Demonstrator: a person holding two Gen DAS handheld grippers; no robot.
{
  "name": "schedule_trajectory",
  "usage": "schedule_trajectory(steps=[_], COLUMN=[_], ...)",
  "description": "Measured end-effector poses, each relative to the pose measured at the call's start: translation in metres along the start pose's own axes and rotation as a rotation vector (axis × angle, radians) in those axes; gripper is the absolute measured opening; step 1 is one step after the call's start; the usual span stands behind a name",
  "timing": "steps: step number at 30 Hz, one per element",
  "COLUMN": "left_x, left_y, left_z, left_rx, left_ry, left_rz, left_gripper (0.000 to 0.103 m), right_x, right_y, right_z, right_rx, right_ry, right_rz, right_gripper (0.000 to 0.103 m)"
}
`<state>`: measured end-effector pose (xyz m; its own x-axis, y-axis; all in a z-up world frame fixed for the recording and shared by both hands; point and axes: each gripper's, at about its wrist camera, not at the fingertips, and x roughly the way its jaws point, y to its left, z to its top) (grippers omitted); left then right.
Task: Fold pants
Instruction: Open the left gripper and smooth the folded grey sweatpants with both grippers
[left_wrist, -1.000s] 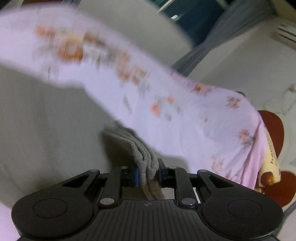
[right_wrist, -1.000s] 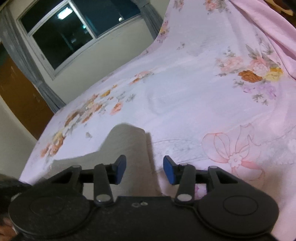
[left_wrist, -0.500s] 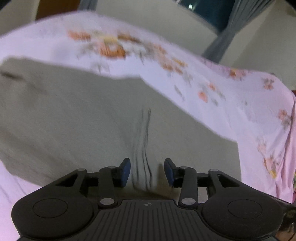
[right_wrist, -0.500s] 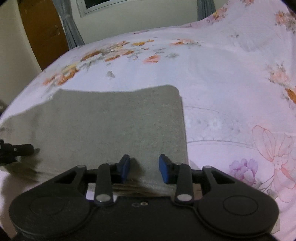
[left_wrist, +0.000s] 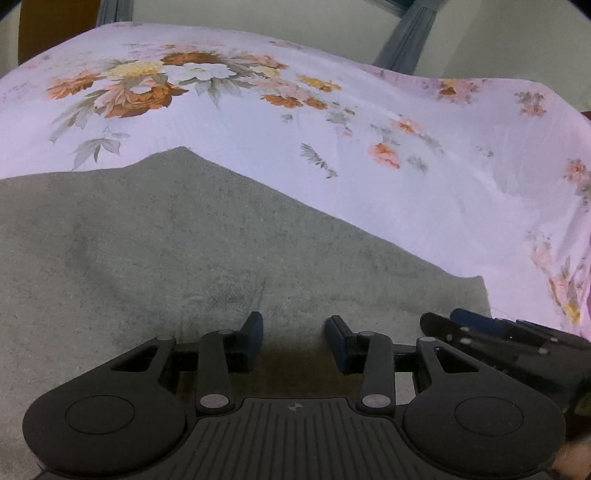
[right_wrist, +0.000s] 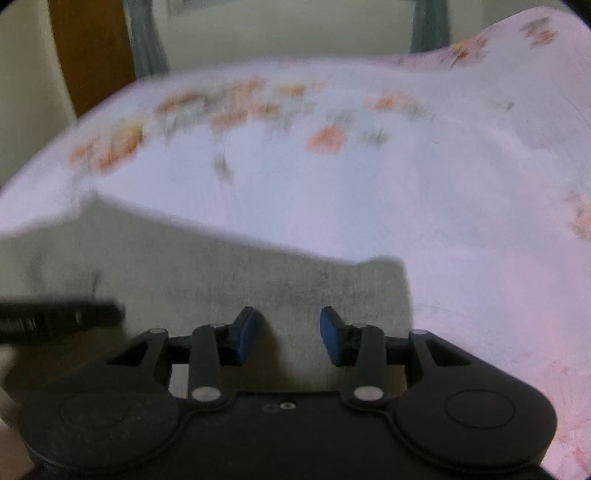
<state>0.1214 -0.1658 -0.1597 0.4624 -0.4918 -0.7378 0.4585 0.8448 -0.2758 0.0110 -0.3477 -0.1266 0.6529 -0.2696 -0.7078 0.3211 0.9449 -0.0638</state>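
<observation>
The grey pants (left_wrist: 184, 251) lie flat on the floral bed sheet (left_wrist: 332, 147) and fill the lower half of the left wrist view. My left gripper (left_wrist: 293, 341) is open and empty just above the fabric. The right gripper shows at the right edge of the left wrist view (left_wrist: 480, 325). In the right wrist view my right gripper (right_wrist: 286, 334) is open and empty over the right end of the pants (right_wrist: 295, 280), beside their edge. The left gripper shows as a dark blur at the left of that view (right_wrist: 59, 317).
The pink floral sheet (right_wrist: 406, 184) covers the bed around the pants. A wall, grey curtains (left_wrist: 402, 40) and a brown door (right_wrist: 92, 48) stand beyond the bed's far edge.
My left gripper has let go of the bunched pants and opened. The pants now lie spread flat. Both grippers have drawn close together low over the fabric, and the right jaws have opened wider.
</observation>
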Motion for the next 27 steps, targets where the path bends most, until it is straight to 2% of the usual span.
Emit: schedule_trajectory(steps=[6,10,21,27], left_x=[-0.005,-0.015,-0.042,-0.054], left_y=[-0.009,-0.008,-0.008,-0.009], left_z=[-0.012,-0.023,-0.059,-0.068], left_rx=[0.083,0.087,0.115,0.131], left_ry=[-0.024,-0.024,-0.028,-0.035], left_rz=[0.021,0.017,-0.002,-0.001], left_gripper=[0.040,0.040,0.040,0.040], right_x=[-0.003,-0.012,-0.046,-0.056], right_y=[0.002,0.008,0.022,0.028], right_z=[-0.002,-0.008,-0.049,-0.053], right_rx=[-0.008,0.002,0.012,0.010], right_ry=[-0.007,-0.007,-0.024,-0.015], right_rz=[-0.013,-0.018,-0.006,-0.004], right_gripper=[0.041,0.041,0.041,0.041])
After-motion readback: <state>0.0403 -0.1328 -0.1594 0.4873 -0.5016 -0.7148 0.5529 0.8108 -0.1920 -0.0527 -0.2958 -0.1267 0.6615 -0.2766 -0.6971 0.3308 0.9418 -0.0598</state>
